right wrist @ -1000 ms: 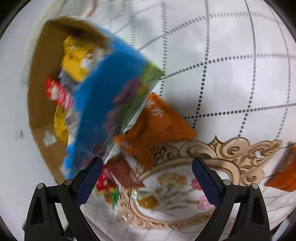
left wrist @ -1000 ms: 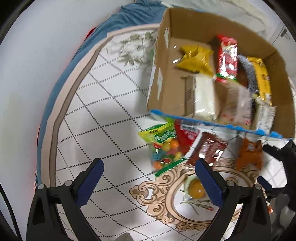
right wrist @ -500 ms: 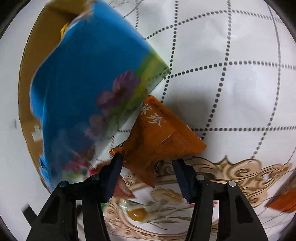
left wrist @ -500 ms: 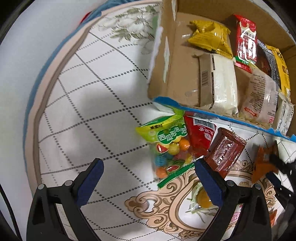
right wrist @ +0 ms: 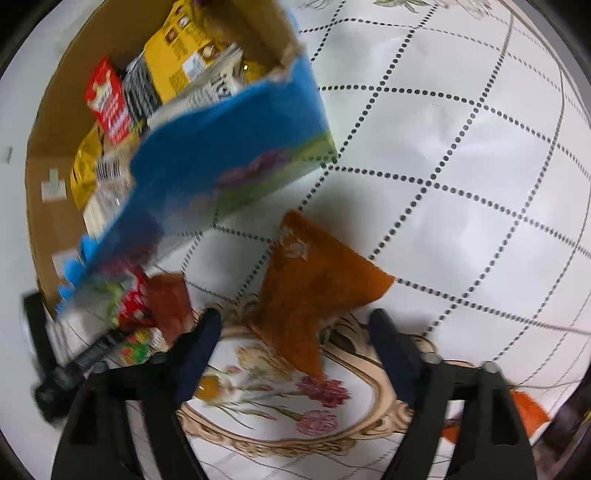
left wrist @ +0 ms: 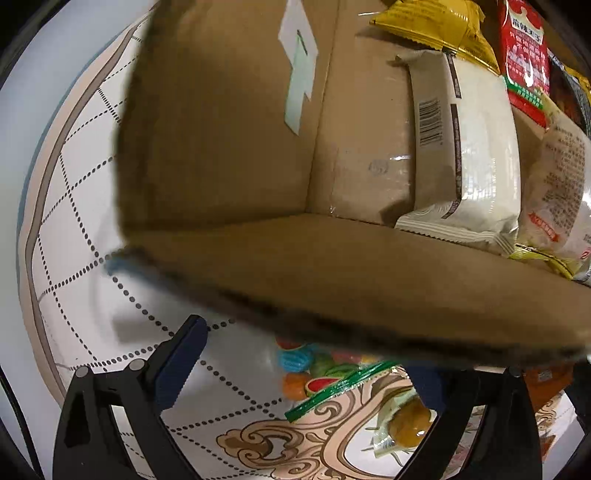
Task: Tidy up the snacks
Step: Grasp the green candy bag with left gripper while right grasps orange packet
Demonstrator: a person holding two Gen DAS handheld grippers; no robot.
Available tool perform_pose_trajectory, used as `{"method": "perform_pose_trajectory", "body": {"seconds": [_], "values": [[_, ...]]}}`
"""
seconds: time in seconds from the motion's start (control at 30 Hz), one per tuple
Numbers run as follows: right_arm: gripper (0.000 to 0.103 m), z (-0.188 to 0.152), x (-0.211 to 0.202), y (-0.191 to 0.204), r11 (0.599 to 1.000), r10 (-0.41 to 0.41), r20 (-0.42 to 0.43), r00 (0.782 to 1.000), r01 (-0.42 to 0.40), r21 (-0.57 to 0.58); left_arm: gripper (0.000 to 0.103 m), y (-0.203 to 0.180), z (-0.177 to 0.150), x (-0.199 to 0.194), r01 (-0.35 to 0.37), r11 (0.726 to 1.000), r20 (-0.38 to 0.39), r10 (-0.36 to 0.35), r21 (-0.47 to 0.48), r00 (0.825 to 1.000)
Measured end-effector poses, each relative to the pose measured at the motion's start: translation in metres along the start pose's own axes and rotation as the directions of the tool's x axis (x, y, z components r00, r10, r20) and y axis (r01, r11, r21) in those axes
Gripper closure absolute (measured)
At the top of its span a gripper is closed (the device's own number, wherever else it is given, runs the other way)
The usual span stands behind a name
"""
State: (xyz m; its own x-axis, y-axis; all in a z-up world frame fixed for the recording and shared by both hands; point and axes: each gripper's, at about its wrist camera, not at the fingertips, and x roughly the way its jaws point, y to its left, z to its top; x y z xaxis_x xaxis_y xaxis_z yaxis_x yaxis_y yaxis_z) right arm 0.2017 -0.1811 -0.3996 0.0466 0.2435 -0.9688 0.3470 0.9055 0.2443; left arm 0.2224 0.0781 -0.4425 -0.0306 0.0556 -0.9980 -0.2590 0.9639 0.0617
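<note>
The cardboard box fills the left wrist view, its near wall looming close. Inside lie a pale packet, a yellow packet and a red one. My left gripper is open and points down at a bag of coloured candies, half hidden under the box wall. In the right wrist view my right gripper has its jaws opening. The lower tip of an orange packet lies between them and the pads do not press it. The box's blue outer wall stands to the left.
A dark red packet and a yellow wrapped sweet lie by the box on the patterned tablecloth. Another orange packet sits at the lower right. The left gripper shows blurred at the lower left.
The left gripper sank toward the candy bag, so the box wall now fills its view. The right jaws narrowed around the orange packet, then spread again, and the view rolled.
</note>
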Motion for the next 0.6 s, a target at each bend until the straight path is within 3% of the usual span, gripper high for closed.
{"method": "perform_pose_trajectory", "body": {"seconds": [0.07,0.13,0.17,0.23,0.3,0.4,0.6], "values": [[0.018,0.002,0.007,0.001,0.998,0.025,-0.015,1.000,-0.024,0.050,0.016,0.001,-0.003,-0.003,0.008,1.000,0.027,-0.008,0.011,1.000],[0.018,0.004,0.016,0.008,0.997,0.024,-0.026,0.999,-0.022,0.069,0.047,0.000,-0.007,-0.006,0.018,0.999,0.034,-0.019,0.030,0.999],[0.018,0.003,0.022,0.010,0.997,0.016,-0.033,0.999,-0.014,0.076,0.050,0.000,-0.008,-0.007,0.018,0.999,0.035,-0.019,0.041,0.999],[0.019,0.010,0.027,0.009,0.997,-0.005,-0.042,0.999,0.008,0.073,0.051,0.001,-0.012,-0.009,0.018,0.998,0.040,-0.020,0.058,0.999],[0.035,0.006,0.031,0.010,0.998,-0.042,-0.044,0.998,0.044,0.052,0.052,0.003,-0.016,-0.011,0.018,0.997,0.042,-0.021,0.075,0.999],[0.047,-0.003,0.034,0.011,0.997,-0.070,-0.057,0.996,0.070,-0.012,0.052,0.009,-0.038,-0.016,0.011,0.995,0.041,-0.015,0.102,0.999],[0.048,-0.041,0.038,0.012,0.970,-0.126,-0.128,0.984,0.095,-0.225,0.052,0.021,-0.094,-0.024,-0.007,0.986,0.005,0.006,0.167,1.000]]}}
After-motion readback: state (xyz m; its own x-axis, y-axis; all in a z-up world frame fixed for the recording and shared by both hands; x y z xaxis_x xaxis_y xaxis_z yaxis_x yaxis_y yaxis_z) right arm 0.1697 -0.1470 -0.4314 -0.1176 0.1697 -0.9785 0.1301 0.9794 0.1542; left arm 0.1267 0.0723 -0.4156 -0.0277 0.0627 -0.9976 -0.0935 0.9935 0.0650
